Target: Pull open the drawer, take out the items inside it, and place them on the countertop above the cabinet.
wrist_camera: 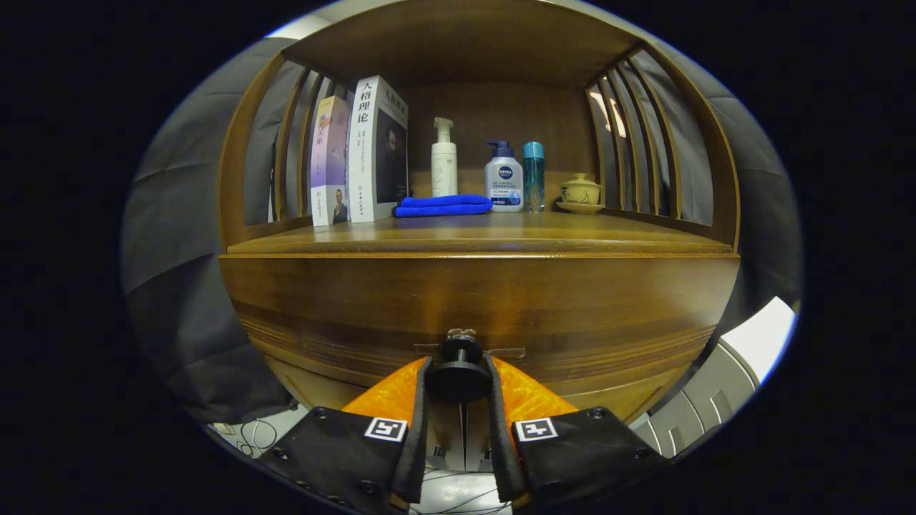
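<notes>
On the countertop [544, 230], NIVEA bottle [504, 186]; hand-held gripper [460, 378] clamps drawer knob [459, 372].

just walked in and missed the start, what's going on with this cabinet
A hand-held gripper has its two orange fingers closed on the black drawer knob at the front of a wooden cabinet. The drawer looks shut, so nothing has come out yet. On the countertop above stand two books, a folded blue cloth, a white pump bottle, a blue-capped pump bottle, a slim blue bottle and a small lidded cup.
</notes>
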The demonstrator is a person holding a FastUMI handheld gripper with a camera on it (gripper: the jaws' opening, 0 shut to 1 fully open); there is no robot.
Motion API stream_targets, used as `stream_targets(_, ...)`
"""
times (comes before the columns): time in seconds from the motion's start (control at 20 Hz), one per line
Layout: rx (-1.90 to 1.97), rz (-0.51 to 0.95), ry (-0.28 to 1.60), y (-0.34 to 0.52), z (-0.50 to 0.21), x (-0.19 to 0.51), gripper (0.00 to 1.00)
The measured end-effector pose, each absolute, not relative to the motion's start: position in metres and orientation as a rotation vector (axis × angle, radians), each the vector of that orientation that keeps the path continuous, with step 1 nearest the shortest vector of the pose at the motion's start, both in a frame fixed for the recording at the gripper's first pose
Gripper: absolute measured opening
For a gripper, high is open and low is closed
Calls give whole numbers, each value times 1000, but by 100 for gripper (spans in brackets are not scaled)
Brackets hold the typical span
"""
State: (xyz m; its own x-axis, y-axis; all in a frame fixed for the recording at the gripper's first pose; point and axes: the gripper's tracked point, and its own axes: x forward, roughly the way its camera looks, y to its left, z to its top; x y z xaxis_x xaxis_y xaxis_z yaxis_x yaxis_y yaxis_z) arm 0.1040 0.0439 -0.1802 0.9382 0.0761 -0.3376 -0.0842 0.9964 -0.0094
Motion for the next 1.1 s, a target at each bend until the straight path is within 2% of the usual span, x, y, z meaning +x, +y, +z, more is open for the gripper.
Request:
stream_targets(0.1, -21, 74, 331, 45, -181, 104, 32)
stream_targets(0.15, -31, 79, 335, 46, -182, 105, 32)
stream_targets(0.45, -12, 95, 354, 44, -183, 101, 32)
stream_targets(1.1, -43, 122, 342, 41, -180, 26, 32)
